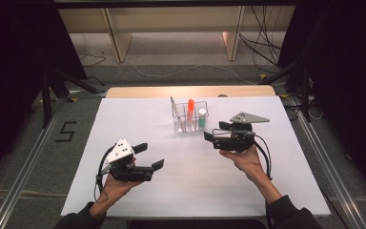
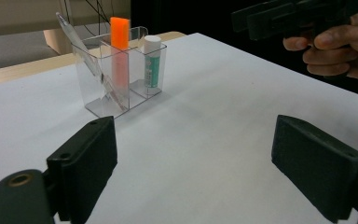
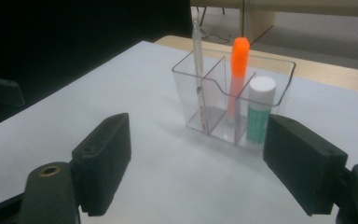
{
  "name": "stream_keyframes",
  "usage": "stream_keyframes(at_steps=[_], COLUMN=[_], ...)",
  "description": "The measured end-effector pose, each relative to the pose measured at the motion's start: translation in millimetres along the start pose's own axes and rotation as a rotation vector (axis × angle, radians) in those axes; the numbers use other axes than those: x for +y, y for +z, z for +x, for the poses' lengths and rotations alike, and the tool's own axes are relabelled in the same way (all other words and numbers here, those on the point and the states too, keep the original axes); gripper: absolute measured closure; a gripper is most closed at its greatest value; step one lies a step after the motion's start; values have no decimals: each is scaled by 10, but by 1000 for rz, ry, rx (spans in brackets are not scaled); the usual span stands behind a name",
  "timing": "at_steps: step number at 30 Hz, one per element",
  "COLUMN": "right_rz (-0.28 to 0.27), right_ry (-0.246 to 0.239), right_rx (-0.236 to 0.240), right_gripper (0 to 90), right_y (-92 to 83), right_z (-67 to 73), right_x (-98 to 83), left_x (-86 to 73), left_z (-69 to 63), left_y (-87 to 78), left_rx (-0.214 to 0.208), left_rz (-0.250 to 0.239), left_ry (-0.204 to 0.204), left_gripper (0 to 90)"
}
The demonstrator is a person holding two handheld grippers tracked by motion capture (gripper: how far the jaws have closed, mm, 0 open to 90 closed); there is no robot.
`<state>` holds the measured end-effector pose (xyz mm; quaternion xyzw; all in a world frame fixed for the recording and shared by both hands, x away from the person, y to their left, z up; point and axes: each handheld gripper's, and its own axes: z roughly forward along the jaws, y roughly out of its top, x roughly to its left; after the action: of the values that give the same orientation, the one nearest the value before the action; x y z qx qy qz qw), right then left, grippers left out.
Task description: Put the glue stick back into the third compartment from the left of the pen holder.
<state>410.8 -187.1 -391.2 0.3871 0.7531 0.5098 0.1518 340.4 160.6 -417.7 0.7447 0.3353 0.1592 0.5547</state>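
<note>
A clear three-part organizer [image 1: 191, 128] stands on the white table [image 1: 124, 119], toward its far middle. It holds a clear pen [image 1: 173, 107], an orange marker [image 1: 190, 109] and a white-capped green glue stick [image 1: 202, 118], one per compartment. My right gripper [image 1: 213, 130] hovers just right of the organizer, open and with nothing between its fingers. In the right gripper view its jaws [image 3: 200, 163] frame the organizer [image 3: 279, 70] and the glue stick [image 3: 260, 112]. My left gripper [image 1: 151, 156] is at the near left, open and holding nothing. In the left gripper view [image 2: 205, 158] the organizer [image 2: 121, 88] lies ahead, the right gripper [image 2: 249, 21] at upper right.
Bare white tabletop [image 2: 214, 93] lies between the two grippers and in front of the organizer. Beyond the table's far wooden edge [image 1: 190, 90] are a wooden shelf [image 1: 171, 28] and loose cables [image 1: 262, 43] on the floor. Metal rails [image 1: 329, 171] run along both sides.
</note>
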Motion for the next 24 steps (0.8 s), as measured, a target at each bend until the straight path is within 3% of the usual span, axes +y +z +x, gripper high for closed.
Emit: stream_keyframes(at_steps=[8, 17, 24], right_rz=[-5, -69, -67], right_ry=[7, -2, 2], right_rx=[9, 6, 14], right_gripper=[234, 233, 228], right_y=[-187, -452, -557], right_z=[6, 7, 50], right_x=[-229, -423, -549], left_x=[-3, -8, -13], left_z=[-15, -24, -38], left_y=[1, 14, 12], left_rx=[1, -20, -36], left_rz=[4, 14, 26], left_ry=[3, -10, -5], left_gripper=[138, 139, 139])
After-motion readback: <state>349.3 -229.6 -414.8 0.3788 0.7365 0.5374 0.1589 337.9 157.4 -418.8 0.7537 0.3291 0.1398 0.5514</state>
